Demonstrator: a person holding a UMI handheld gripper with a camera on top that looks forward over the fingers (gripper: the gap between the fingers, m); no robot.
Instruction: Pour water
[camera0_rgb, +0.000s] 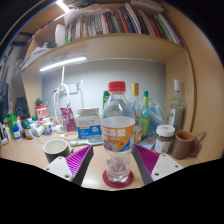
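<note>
With its red cap on, clear water bottle (118, 132) upright between wide-spread tongs (110, 163), untouched, on red coaster (106, 180).

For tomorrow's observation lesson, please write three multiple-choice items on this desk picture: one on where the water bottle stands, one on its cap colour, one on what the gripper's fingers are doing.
1. Where does the water bottle stand?
A. On a red coaster between the fingers
B. On the bookshelf
C. Inside the mug

2. What colour is its cap?
A. Blue
B. Red
C. Yellow

3. What state is the gripper in?
A. Shut with nothing held
B. Out of view
C. Open, a finger on either side of the bottle

Answers: 1 A, the bottle's base sits on the red coaster on the desk; 2 B, the cap is red; 3 C, gaps show between the pads and the bottle.
</note>
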